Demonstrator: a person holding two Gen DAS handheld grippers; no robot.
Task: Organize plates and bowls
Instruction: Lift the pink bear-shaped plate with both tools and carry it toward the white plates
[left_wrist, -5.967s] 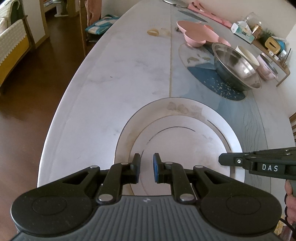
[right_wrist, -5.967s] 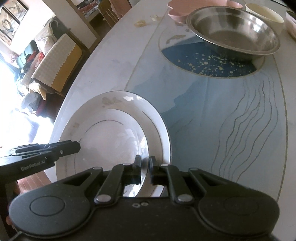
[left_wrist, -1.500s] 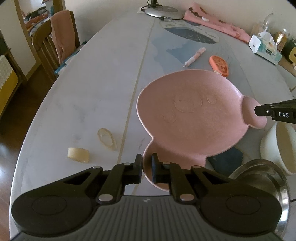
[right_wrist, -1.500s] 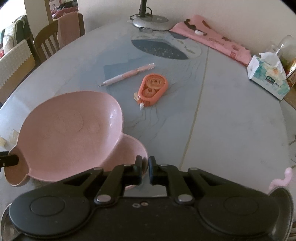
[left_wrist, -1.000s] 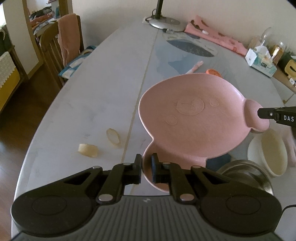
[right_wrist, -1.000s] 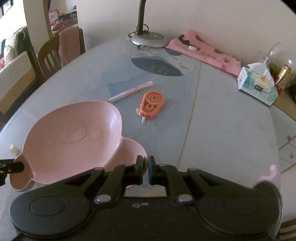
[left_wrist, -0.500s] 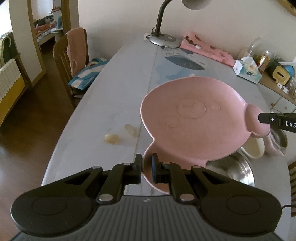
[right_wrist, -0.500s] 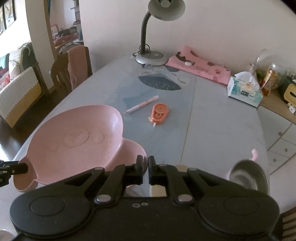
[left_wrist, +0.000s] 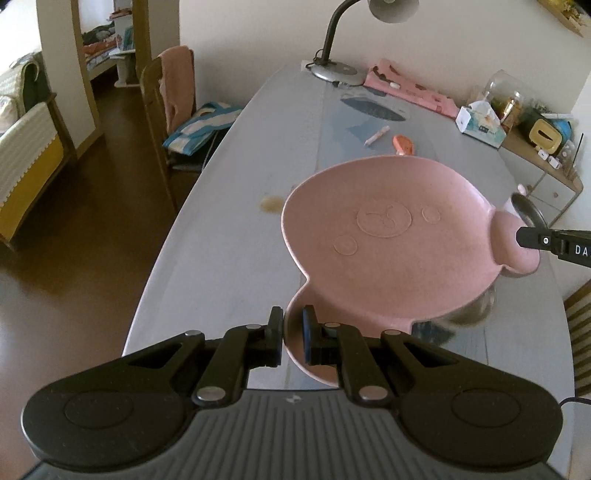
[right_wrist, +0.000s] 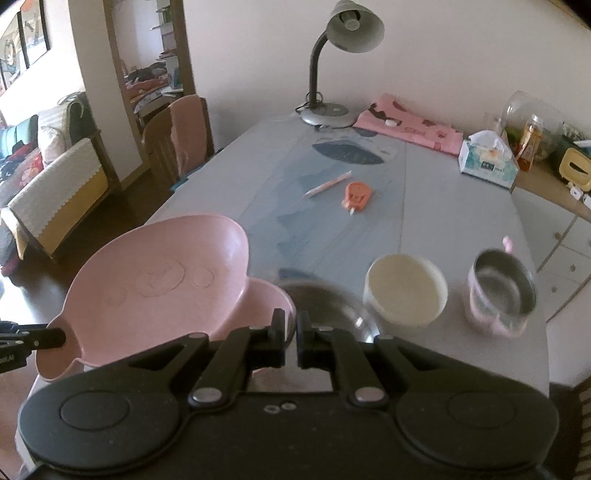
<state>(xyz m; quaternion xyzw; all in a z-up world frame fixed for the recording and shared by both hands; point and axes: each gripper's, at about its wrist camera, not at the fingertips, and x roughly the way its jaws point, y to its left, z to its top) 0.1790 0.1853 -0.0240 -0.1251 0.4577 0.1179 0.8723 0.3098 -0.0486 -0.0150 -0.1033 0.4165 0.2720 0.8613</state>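
- Up and clear of the table now: pink bear-face plate with two round ear lobes (left_wrist: 384, 236), flat on the grey-blue tabletop (left_wrist: 229, 240) a moment ago, carried high between both tools; lamp, wall and chair now filling the upper views where only table showed before
- Left gripper (left_wrist: 293, 332) clamped on the near ear lobe, rim pinched between its pads, plate body stretching ahead and to its right
- Right gripper (right_wrist: 290, 332) closed tight on the opposite ear lobe; in its own view the plate lying ahead and to the left, with the left tool's black tip at the far lobe
- Plate roughly level, tilted only a little, nothing on it
- Below and ahead of the right gripper: blurred shiny steel bowl (right_wrist: 325, 306) just under the fingertips; cream round bowl (right_wrist: 406, 291) ahead to the right; steel-lined pink cup (right_wrist: 500, 295) further right; all three standing on the table
- Pink pen (right_wrist: 327, 189) and orange correction-tape dispenser (right_wrist: 356, 195) well ahead, uncovered and apart from the plate
- Meaning for the job, as a judgement: pick-up done, transfer under way; plate likely headed for a stack elsewhere; both grips needed to hold until set down, since slack on either lobe would tip it
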